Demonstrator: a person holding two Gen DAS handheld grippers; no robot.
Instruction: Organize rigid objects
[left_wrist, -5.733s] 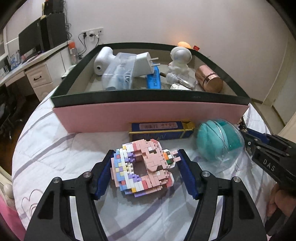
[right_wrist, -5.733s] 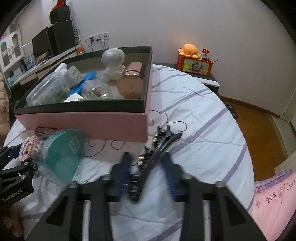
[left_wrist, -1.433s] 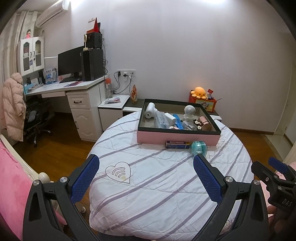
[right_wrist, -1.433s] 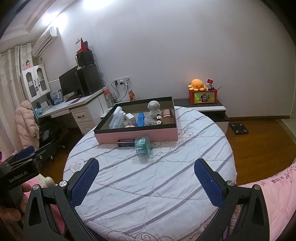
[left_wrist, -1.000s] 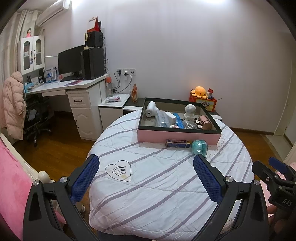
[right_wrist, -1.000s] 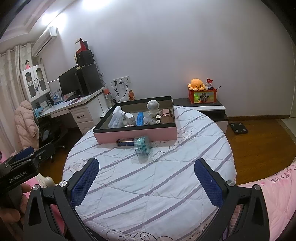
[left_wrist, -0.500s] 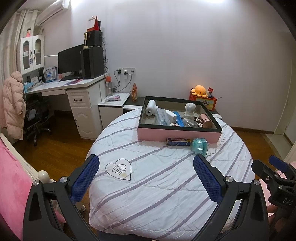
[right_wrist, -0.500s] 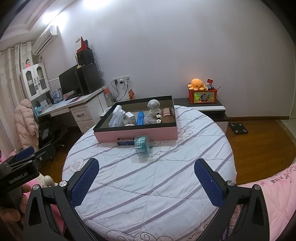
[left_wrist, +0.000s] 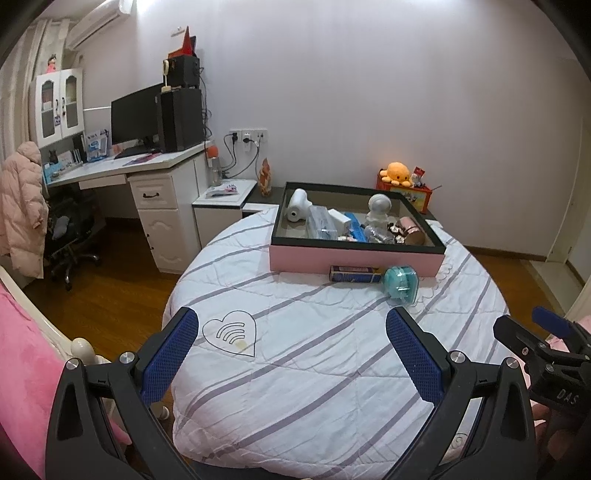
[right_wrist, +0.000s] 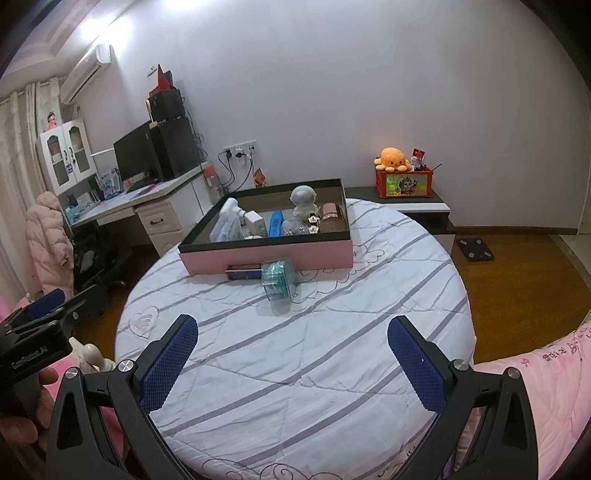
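Since the close-up moments ago we have pulled both tools far back from the pink box (left_wrist: 354, 261), and now we hold the left gripper (left_wrist: 291, 354) and right gripper (right_wrist: 291, 360) spread wide and empty over the bed (right_wrist: 332, 350), while the blue carton (left_wrist: 354, 274) and teal case (left_wrist: 400, 285) lie just before the box.

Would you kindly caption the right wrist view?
Open right gripper faces the pink tray; teal case lies outside.
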